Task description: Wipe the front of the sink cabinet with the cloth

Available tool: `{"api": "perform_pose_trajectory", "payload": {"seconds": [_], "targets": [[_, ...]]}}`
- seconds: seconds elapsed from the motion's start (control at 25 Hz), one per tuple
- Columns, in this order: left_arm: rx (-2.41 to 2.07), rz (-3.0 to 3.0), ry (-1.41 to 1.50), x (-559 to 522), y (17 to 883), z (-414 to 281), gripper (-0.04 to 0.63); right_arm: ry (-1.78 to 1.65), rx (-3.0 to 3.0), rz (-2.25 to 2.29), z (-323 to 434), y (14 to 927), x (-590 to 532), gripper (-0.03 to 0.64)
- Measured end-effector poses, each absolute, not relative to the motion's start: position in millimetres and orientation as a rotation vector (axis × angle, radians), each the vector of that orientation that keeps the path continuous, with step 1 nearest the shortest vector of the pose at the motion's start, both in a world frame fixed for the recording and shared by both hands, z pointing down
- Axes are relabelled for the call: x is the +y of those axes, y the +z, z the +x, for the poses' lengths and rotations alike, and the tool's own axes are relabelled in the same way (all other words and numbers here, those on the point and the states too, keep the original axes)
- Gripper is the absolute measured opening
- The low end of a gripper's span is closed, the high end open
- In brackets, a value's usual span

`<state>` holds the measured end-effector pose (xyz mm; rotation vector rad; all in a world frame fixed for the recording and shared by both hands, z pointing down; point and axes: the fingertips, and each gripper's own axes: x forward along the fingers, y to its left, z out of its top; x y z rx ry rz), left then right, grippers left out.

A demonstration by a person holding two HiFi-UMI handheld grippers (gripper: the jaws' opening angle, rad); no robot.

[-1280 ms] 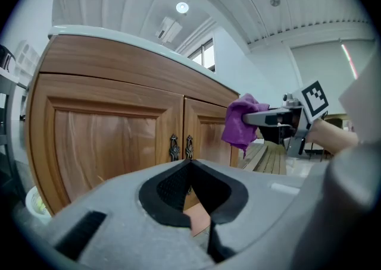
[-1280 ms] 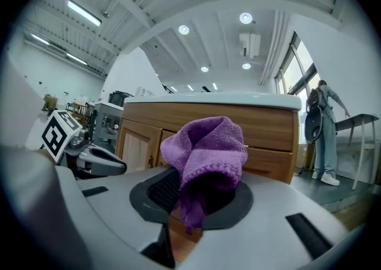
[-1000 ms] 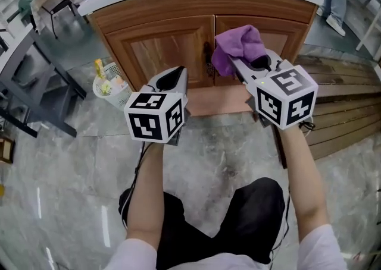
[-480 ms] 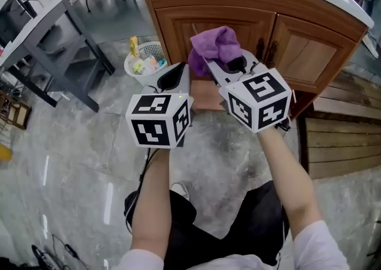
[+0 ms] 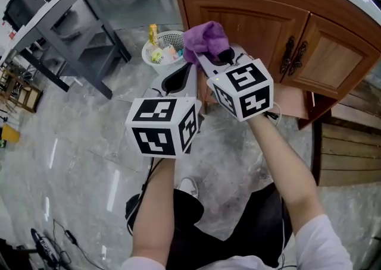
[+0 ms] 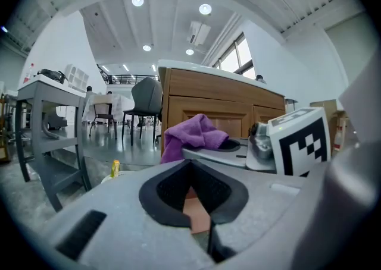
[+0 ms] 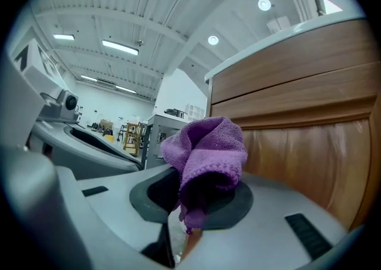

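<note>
My right gripper is shut on a bunched purple cloth, held against the left end of the wooden sink cabinet front. In the right gripper view the cloth bulges out from between the jaws, with the cabinet panel close on the right. My left gripper hangs just left of and below the right one, shut with nothing in it. From the left gripper view, the cloth and the cabinet lie ahead, beyond the left gripper.
A white basket with bottles stands on the floor by the cabinet's left corner. A grey metal table is farther left. Dark door handles sit on the cabinet doors. Wooden planks lie at the right.
Both grippers and the cloth have moved left along the cabinet front, from the seam between the doors to the left corner near the basket.
</note>
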<state>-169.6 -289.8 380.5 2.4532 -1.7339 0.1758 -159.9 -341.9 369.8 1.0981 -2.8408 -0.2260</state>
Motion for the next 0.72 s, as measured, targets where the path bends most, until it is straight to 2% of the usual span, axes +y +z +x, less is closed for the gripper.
{"api": "perform_pose_trajectory", "payload": {"seconds": [0.24, 0.72], "targets": [[-1.697, 2.483, 0.163, -291, 381, -159, 0.006, -0.232, -2.811, 1.125, -151, 376, -344, 0.072], [-1.626, 2.522, 0.196, -300, 389, -127, 0.006, -0.205, -2.755, 1.274, -87, 372, -349, 0.072]]}}
